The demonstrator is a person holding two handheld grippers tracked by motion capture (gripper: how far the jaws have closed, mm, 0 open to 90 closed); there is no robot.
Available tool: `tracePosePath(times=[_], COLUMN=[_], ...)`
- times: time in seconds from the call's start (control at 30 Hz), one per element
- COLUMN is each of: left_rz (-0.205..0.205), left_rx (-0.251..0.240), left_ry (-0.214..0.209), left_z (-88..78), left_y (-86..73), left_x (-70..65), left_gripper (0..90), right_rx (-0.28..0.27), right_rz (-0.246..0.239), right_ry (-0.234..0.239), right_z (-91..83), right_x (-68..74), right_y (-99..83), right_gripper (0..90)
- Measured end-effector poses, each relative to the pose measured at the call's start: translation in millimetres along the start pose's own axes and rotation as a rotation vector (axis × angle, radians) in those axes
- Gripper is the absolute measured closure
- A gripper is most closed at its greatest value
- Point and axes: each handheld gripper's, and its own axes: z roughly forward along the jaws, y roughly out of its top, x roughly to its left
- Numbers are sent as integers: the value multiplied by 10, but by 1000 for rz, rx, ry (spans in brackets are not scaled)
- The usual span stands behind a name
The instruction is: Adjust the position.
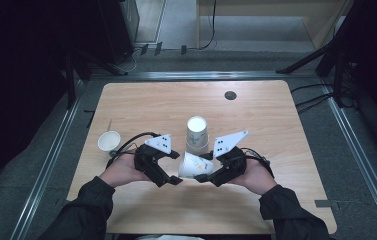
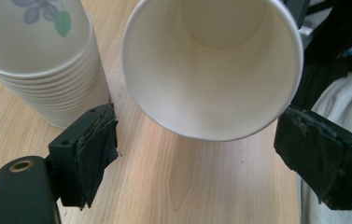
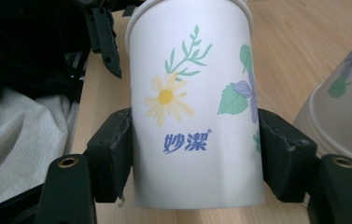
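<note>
Clamping a cup (image 3: 194,107) sideways, the right gripper (image 3: 194,154) presents its mouth to the left gripper (image 2: 197,154), wide open and empty, beside the stack (image 1: 196,135).

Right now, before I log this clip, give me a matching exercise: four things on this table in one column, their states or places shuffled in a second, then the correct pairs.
Things:
1. Left hand-held gripper
2. Right hand-held gripper
3. Stack of paper cups
4. Lone cup

States or places:
A. Standing upside down mid-table
B. Shut on the flowered cup
C. Upright near the table's left edge
D. Open, facing the mouth of the flowered cup

Pairs: 1-D, 2-B, 3-A, 4-C
</note>
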Motion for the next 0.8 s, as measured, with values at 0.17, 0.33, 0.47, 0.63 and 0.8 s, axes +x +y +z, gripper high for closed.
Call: tracePosePath(times=[0.17,0.33,0.47,0.63,0.8], left_rz=[-33,-59,-61,-80,-84], left_rx=[-60,-130,-163,-217,-219], left_ry=[-16,-34,-31,-60,-61], left_z=[-25,-57,-87,-135,-138], left_y=[-15,-14,-16,-28,-34], left_x=[-11,-43,-73,-81,-83], left_gripper=[136,139,141,155,169], right_rx=[-41,-57,-71,-78,-84], right_rz=[3,6,4,2,11], right_ry=[14,43,71,100,116], right_z=[-56,-47,-17,26,69], right_x=[-11,-16,-13,-4,-3], right_y=[17,41,64,87,119], right_gripper=[341,341,340,340,340])
